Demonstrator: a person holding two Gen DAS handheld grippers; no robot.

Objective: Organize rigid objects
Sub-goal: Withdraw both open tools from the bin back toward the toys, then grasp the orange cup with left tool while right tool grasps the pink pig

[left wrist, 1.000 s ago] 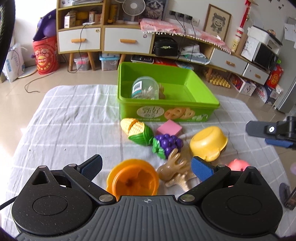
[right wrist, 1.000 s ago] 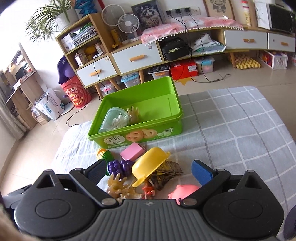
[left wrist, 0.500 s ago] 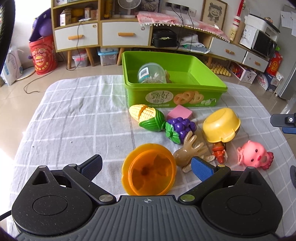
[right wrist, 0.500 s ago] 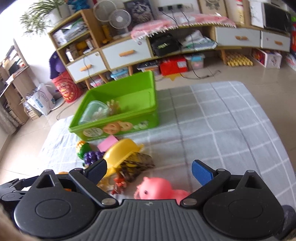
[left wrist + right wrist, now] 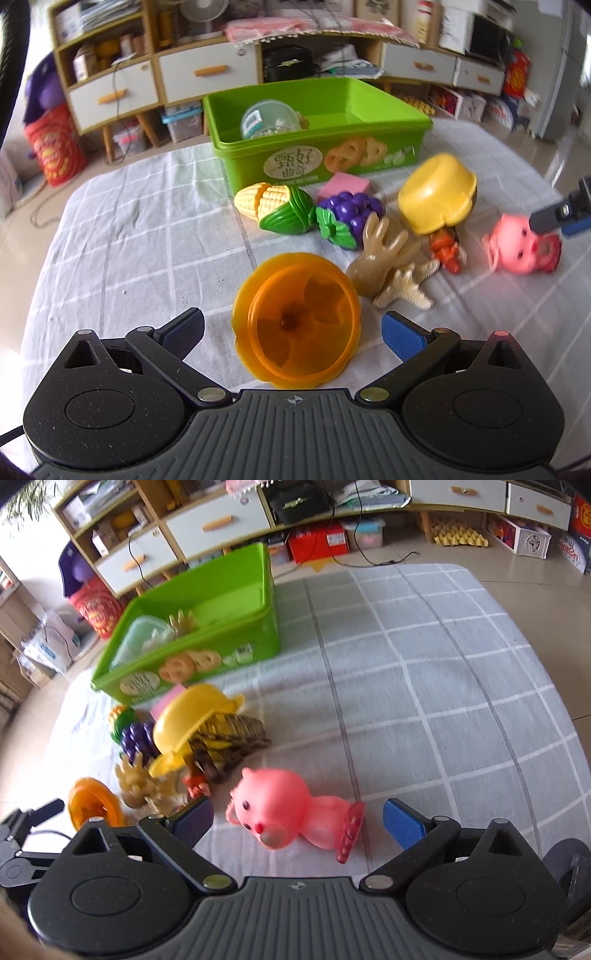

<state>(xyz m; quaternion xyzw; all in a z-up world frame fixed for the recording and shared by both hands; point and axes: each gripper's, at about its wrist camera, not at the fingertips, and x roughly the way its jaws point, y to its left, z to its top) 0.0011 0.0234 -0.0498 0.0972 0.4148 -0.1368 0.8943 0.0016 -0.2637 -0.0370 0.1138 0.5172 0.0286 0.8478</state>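
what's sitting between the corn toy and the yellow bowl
The purple grape toy, with the pink block just behind it; the left wrist view shows this.

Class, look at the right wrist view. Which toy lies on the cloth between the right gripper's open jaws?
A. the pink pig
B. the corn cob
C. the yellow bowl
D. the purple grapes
A. The pink pig lies on its side on the checked cloth between the open jaws of the right gripper, with a gap to each; the other toys sit farther off to its left.
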